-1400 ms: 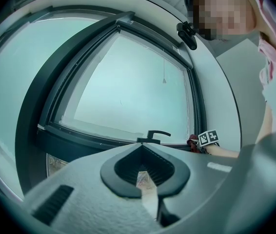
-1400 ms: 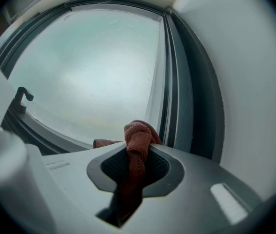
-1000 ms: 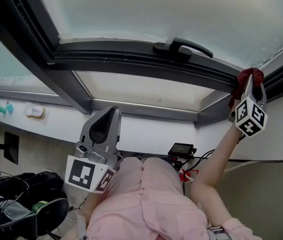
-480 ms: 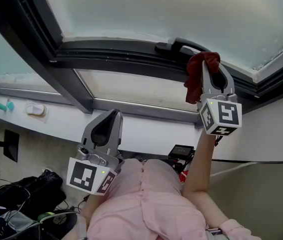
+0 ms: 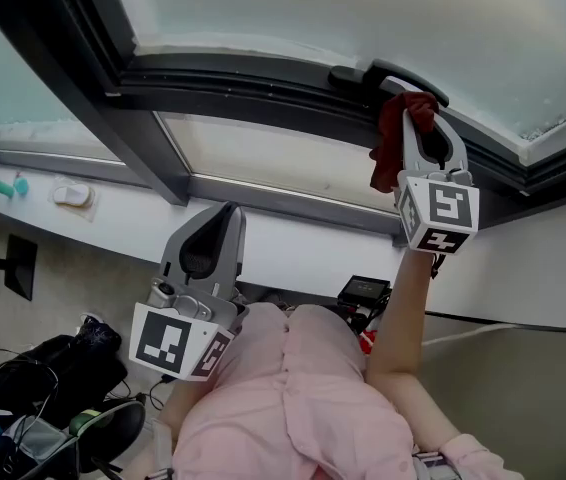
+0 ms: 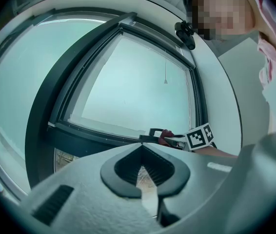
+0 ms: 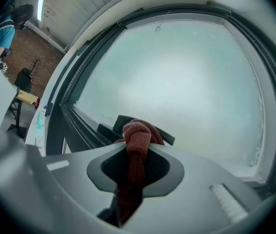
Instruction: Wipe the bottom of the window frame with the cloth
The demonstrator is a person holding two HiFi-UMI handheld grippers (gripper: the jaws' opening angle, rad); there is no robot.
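Cloth [image 5: 395,143] — dark red, bunched, clamped in the closed jaws of the right gripper [image 5: 418,118], upper right of the head view. Its long axis is laid along the jaws, knot toward the window handle [image 5: 388,76]. The bottom frame rail [image 5: 233,83] is run upper left to right, just beyond; contact cannot be told. Left gripper [image 5: 206,258] — jaws together, nothing held, lower left, well apart.

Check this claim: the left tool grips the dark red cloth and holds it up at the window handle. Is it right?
No. The right tool, not the left, grips the dark red cloth and holds it up at the window handle. The right gripper view shows the cloth between its jaws.
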